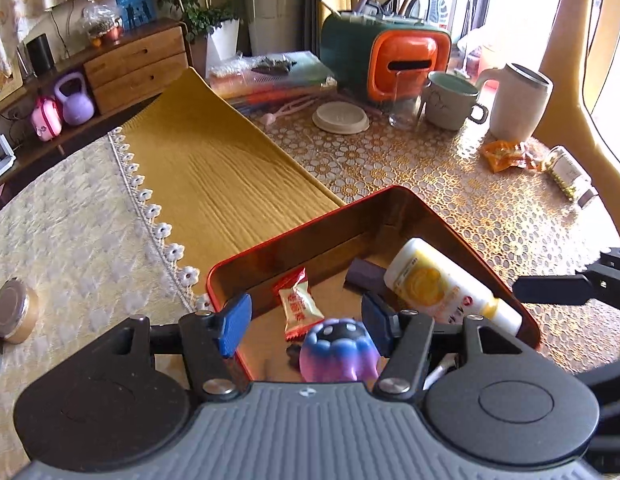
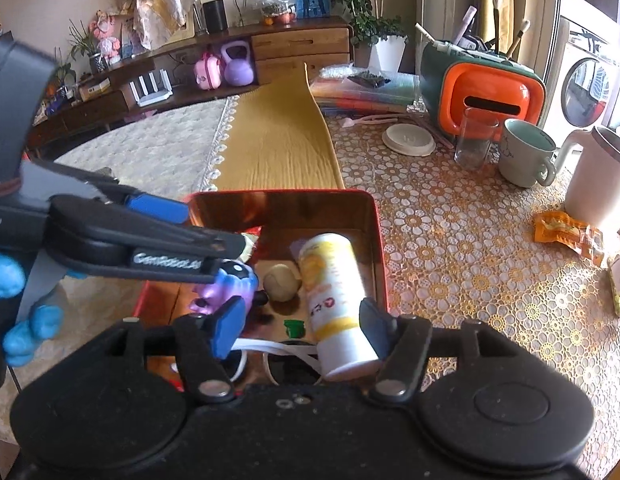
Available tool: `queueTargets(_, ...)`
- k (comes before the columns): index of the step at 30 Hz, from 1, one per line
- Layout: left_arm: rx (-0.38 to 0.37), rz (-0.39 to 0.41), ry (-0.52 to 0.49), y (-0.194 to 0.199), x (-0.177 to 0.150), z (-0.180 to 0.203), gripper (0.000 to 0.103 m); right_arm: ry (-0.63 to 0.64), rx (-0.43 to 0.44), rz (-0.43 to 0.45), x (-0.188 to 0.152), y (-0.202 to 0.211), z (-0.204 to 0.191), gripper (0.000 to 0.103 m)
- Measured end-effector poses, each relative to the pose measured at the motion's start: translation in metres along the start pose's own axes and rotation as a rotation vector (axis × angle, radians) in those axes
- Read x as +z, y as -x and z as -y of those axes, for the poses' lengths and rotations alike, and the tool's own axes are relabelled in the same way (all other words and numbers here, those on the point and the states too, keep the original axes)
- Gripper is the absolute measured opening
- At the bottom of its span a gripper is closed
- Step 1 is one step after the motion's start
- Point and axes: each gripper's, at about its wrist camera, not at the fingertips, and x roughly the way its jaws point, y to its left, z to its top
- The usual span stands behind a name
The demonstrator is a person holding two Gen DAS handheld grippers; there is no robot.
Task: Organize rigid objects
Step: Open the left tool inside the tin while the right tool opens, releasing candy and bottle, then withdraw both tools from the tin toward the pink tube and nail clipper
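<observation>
We see a red rectangular metal tin (image 1: 394,196) with a shiny gold inside standing on the desk (image 1: 490,216), partly on the lace-patterned gold cloth. In the tin lie a white cylindrical plastic bottle with a yellow label (image 1: 438,284) on its side along the right wall, a small red-and-white wrapped candy (image 1: 297,300), a dark purple block (image 1: 364,274) touching the bottle, and, in the right wrist view, a pale round ball (image 2: 281,282), a small green piece (image 2: 292,328) and white-framed glasses (image 2: 285,354). Our left tool (image 1: 305,322) hangs over the tin with its blue pads set wide; a pink-and-blue rubbery jellyfish-shaped toy (image 1: 338,350) sits between them, and we cannot tell whether either pad touches it. Our right tool (image 2: 301,326) is also spread wide, above the near end of the tin, the bottle's cap end just beside its right pad. Outside the tin, an orange snack packet (image 1: 506,156) and a small glass jar (image 1: 570,174) lie on the desk, well apart from it
</observation>
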Motion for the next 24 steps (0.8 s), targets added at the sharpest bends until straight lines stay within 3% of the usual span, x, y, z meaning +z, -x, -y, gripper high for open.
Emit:
queueTargets(6, -0.006, 0.039, 0.005, 0.031, -0.015, -0.011, 0.060, -0.012, 0.018, 0.016, -0.002, 0.012, -0.005, 0.064)
queueTargets(12, 0.013, 0.067, 0.032, 0.060, -0.033, -0.027, 0.060, -0.023, 0.031, 0.035, -0.005, 0.025, -0.011, 0.072)
queueTargets(19, 0.066, 0.107, 0.087, 0.090, -0.057, -0.048, 0.060, -0.038, 0.048, 0.055, -0.010, 0.032, -0.025, 0.078)
queueTargets(22, 0.097, 0.129, 0.094, 0.103, -0.068, -0.056, 0.072, -0.011, 0.053, 0.067, -0.012, 0.034, -0.038, 0.078)
queueTargets(24, 0.106, 0.139, 0.111, 0.111, -0.076, -0.063, 0.073, 0.010, 0.068, 0.073, -0.013, 0.035, -0.049, 0.079)
